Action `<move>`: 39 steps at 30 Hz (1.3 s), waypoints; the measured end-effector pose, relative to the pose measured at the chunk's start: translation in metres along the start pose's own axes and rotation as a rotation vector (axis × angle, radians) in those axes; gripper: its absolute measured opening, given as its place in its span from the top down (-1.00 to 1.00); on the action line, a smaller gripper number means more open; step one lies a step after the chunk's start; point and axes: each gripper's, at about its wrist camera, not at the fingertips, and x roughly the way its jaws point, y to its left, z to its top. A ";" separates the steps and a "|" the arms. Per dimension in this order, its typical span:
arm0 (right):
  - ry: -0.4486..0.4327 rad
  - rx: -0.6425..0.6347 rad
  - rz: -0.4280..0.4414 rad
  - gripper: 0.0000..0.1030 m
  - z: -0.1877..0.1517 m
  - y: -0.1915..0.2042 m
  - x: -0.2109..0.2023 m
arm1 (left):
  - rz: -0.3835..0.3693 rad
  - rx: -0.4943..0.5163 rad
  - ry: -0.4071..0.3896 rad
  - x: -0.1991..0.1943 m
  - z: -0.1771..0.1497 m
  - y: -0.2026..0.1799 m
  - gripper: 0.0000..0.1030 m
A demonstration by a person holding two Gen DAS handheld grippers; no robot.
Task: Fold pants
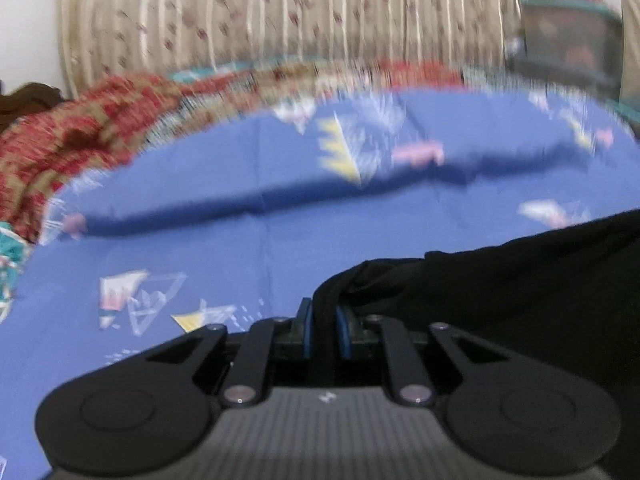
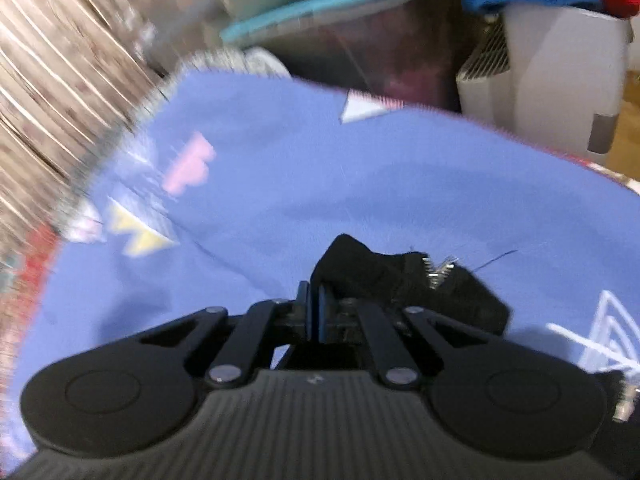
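The black pants (image 1: 520, 280) spread to the right over a blue patterned sheet (image 1: 200, 240). My left gripper (image 1: 322, 320) is shut on an edge of the pants, black cloth pinched between its blue pads. In the right wrist view my right gripper (image 2: 314, 308) is shut on another bunched part of the pants (image 2: 400, 276), where a metal zipper (image 2: 438, 270) shows. That cloth lies just above the blue sheet (image 2: 320, 180). Both views are blurred by motion.
A red patterned blanket (image 1: 60, 140) lies at the sheet's left edge. Pale striped curtains (image 1: 280, 12) hang behind. A teal-rimmed bin (image 2: 320, 8) and a white plastic unit (image 2: 560, 72) stand past the far edge of the sheet.
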 end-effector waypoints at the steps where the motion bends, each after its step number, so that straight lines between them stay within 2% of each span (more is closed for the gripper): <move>1: -0.011 0.011 0.034 0.89 0.002 -0.003 -0.017 | 0.002 -0.017 -0.030 -0.019 0.001 -0.001 0.78; 6: -0.060 0.043 0.157 0.89 0.003 -0.057 -0.109 | 0.003 -0.059 -0.138 -0.112 -0.015 -0.007 0.78; 9: -0.048 0.106 0.192 0.89 -0.008 -0.109 -0.143 | -0.015 -0.088 -0.143 -0.164 -0.040 -0.010 0.78; 11: -0.028 0.138 0.179 0.89 -0.019 -0.142 -0.154 | -0.043 -0.109 -0.095 -0.190 -0.067 -0.012 0.78; 13: -0.001 0.186 0.131 0.89 -0.037 -0.180 -0.157 | -0.060 -0.102 -0.023 -0.202 -0.095 -0.021 0.77; 15: 0.050 0.233 0.073 0.72 -0.056 -0.212 -0.150 | -0.070 -0.094 0.076 -0.201 -0.123 -0.031 0.63; 16: 0.080 0.251 0.032 0.67 -0.065 -0.228 -0.146 | -0.073 -0.090 0.130 -0.197 -0.140 -0.036 0.63; 17: 0.099 0.273 0.001 0.71 -0.072 -0.239 -0.143 | -0.067 -0.080 0.163 -0.195 -0.152 -0.040 0.63; 19: 0.085 0.374 0.058 0.68 -0.080 -0.257 -0.147 | -0.063 -0.067 0.191 -0.200 -0.164 -0.045 0.62; 20: 0.082 0.406 0.074 0.56 -0.080 -0.262 -0.152 | -0.065 -0.079 0.184 -0.206 -0.164 -0.044 0.57; 21: 0.074 0.414 0.089 0.34 -0.079 -0.264 -0.159 | -0.075 -0.100 0.176 -0.213 -0.162 -0.040 0.43; 23: 0.048 0.378 0.107 0.17 -0.075 -0.261 -0.173 | -0.085 -0.164 0.146 -0.229 -0.158 -0.027 0.18; 25: 0.019 0.336 0.135 0.17 -0.074 -0.255 -0.189 | -0.058 -0.262 0.110 -0.242 -0.154 -0.006 0.06; 28: -0.002 0.234 0.221 0.17 -0.080 -0.237 -0.204 | -0.030 -0.484 0.077 -0.251 -0.156 0.034 -0.14; 31: 0.036 0.074 0.317 0.16 -0.092 -0.201 -0.213 | -0.053 -0.691 0.092 -0.244 -0.167 0.062 -0.34; 32: 0.059 0.022 0.352 0.16 -0.099 -0.186 -0.215 | -0.078 -0.744 0.105 -0.238 -0.170 0.067 -0.39; 34: 0.123 -0.087 0.425 0.16 -0.117 -0.147 -0.216 | -0.165 -0.830 0.132 -0.223 -0.175 0.070 -0.44; 35: 0.162 -0.144 0.458 0.16 -0.127 -0.126 -0.216 | -0.221 -0.864 0.143 -0.215 -0.177 0.068 -0.53; 36: 0.200 -0.207 0.488 0.16 -0.138 -0.103 -0.217 | -0.275 -0.894 0.157 -0.206 -0.180 0.065 -0.64; 37: 0.242 -0.281 0.523 0.16 -0.154 -0.074 -0.217 | -0.317 -0.917 0.174 -0.197 -0.183 0.063 -0.68; 39: 0.333 -0.414 0.584 0.16 -0.188 -0.018 -0.218 | -0.370 -0.942 0.193 -0.181 -0.186 0.056 -0.83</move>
